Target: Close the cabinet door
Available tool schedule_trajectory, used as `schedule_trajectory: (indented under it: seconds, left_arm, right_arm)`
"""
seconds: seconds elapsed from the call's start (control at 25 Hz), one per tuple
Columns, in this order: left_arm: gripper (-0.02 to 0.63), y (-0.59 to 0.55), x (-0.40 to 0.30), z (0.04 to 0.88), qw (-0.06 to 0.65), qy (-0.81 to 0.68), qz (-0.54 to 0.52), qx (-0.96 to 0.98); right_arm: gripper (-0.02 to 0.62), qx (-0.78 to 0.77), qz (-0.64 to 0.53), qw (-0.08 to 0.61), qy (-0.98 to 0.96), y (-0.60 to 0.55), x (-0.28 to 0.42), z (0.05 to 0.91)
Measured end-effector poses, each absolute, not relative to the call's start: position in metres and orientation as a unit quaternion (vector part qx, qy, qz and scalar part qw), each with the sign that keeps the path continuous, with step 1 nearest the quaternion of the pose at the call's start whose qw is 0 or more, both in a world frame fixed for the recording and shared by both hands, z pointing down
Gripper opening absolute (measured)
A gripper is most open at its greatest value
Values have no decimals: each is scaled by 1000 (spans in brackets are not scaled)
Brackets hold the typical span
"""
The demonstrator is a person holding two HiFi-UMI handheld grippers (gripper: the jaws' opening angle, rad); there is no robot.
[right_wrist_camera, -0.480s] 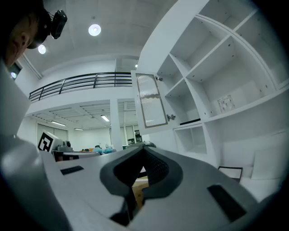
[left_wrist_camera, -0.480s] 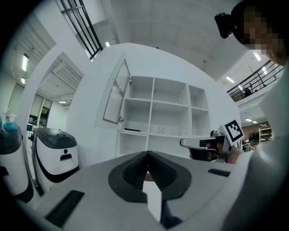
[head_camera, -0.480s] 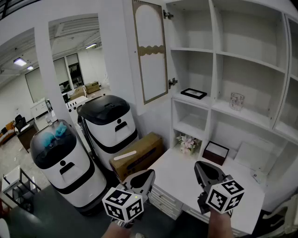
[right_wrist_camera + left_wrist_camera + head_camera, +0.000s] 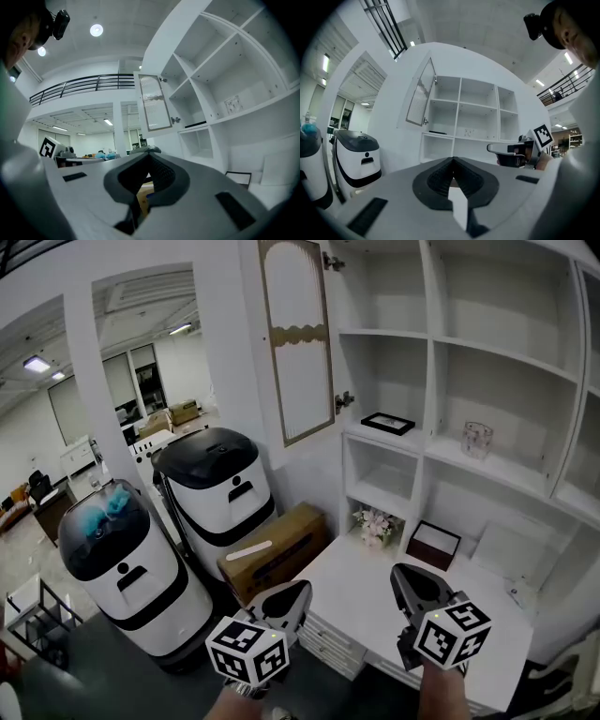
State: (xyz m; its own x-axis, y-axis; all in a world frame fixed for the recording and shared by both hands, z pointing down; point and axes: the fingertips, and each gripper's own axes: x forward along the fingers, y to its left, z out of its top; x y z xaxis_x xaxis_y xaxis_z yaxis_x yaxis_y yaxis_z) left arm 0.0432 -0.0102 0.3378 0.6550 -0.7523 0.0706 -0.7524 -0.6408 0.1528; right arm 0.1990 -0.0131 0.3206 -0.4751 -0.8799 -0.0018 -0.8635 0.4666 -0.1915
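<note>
Below the open cabinet door, you hold left tongs and right tongs level. Both are pressed together, empty.

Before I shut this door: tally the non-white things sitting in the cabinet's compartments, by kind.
Black frame: 1
Clear glass: 1
Flower bunch: 1
Dark box: 1
Total: 4

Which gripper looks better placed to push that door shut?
Probably the left gripper: it sits nearly under the open door, whose free edge faces left; the right gripper is below the shelves.
</note>
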Motion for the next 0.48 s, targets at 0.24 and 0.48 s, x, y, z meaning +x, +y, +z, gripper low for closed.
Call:
schedule_trajectory:
  seconds: [0.24,0.48]
  left_arm:
    - [3,-21,49,338,87,-411,3,907]
    - [3,-34,57,339,90,-408,4,909]
  right_arm:
    - [3,-505,-82,49,858,-23,201,323]
    - [4,-504,-86,48,858,-35,205,324]
